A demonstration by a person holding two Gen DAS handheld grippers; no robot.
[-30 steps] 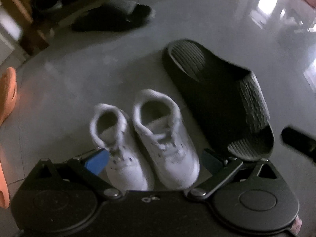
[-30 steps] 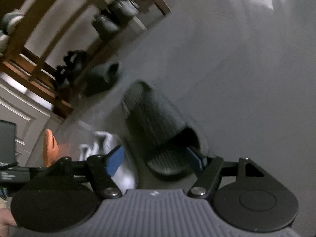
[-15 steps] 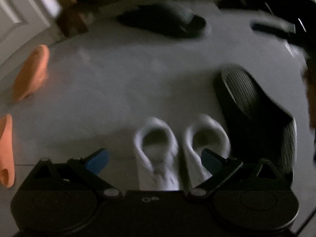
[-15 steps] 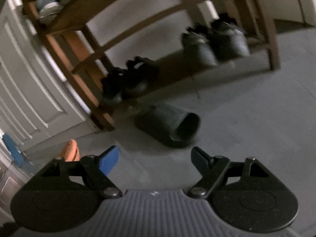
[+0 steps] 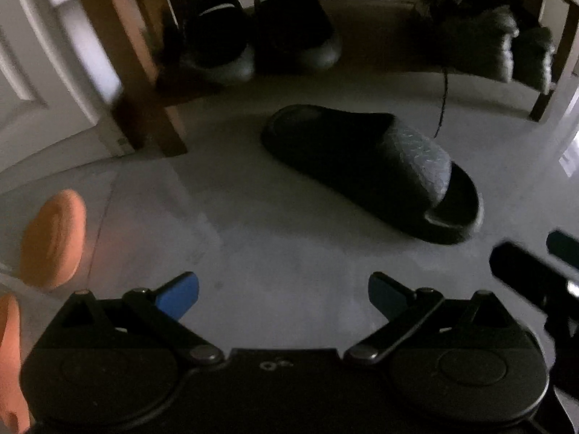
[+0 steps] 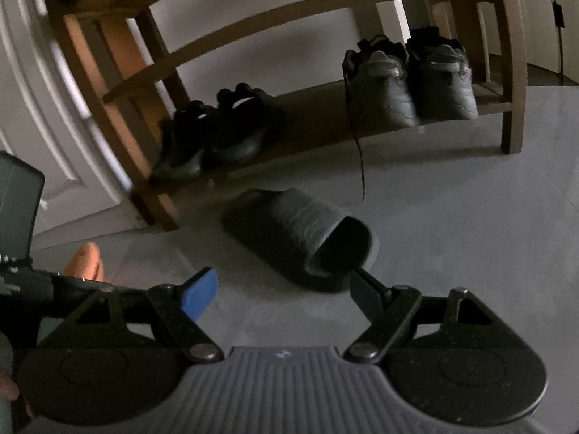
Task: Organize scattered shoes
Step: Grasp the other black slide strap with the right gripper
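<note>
A black slide sandal lies on the grey floor in front of the wooden shoe rack, toe opening to the right. My left gripper hangs open over bare floor, short of the sandal, nothing between its blue pads. In the right wrist view the same sandal lies just beyond my right gripper, which is open and empty; its right fingertip stands close to the sandal's toe end. Two orange slippers lie at the left edge.
The rack's bottom shelf holds a pair of black trainers on the left and a pair of dark lace-up shoes on the right, one lace dangling to the floor. A white panelled door stands left of the rack.
Both grippers swung away from the white baby shoes and the other black sandal, which have left view. They now face the rack and the sandal before it. The right jaws widened slightly.
</note>
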